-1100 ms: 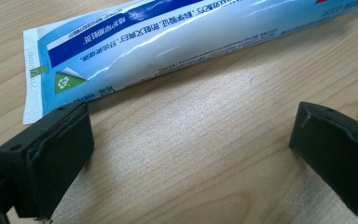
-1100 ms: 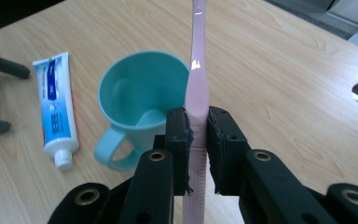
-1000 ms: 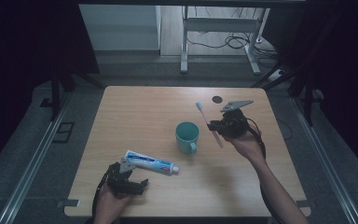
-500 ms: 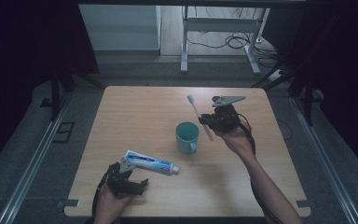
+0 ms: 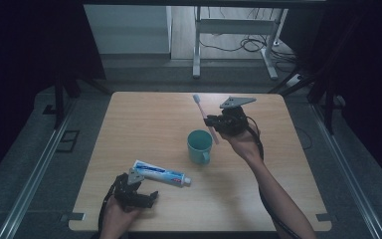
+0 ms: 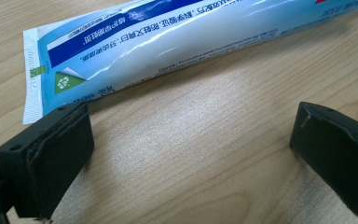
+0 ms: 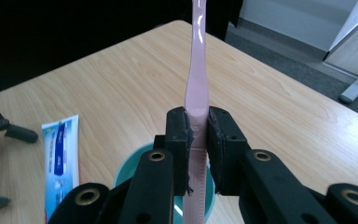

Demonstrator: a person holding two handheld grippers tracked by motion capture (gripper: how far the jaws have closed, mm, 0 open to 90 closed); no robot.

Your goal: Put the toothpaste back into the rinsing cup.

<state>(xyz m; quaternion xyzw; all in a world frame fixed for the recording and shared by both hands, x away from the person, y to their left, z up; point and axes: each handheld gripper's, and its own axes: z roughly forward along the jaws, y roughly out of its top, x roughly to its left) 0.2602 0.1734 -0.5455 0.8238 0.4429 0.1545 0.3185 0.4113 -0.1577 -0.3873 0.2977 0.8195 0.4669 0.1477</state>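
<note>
Toothbrush (image 5: 205, 117), pink and thin, is held in the right gripper (image 5: 215, 122); its fingers (image 7: 181, 140) are squeezed tight on the handle, one on each side; the brush stands nearly straight up, just above and behind the green cup (image 5: 199, 146); its lower end hangs over the cup's open top in the right gripper view; the cup sits near the middle of the wooden surface (image 5: 144, 114); the toothpaste tube (image 5: 158, 174) lies flat in front of the cup, to its left; the left gripper (image 5: 146, 198) rests low on the surface, well to the left of the cup, just in front of the tube; its fingers (image 6: 51, 154) are wide apart and hold nothing; the tube's flat end lies just past them.
</note>
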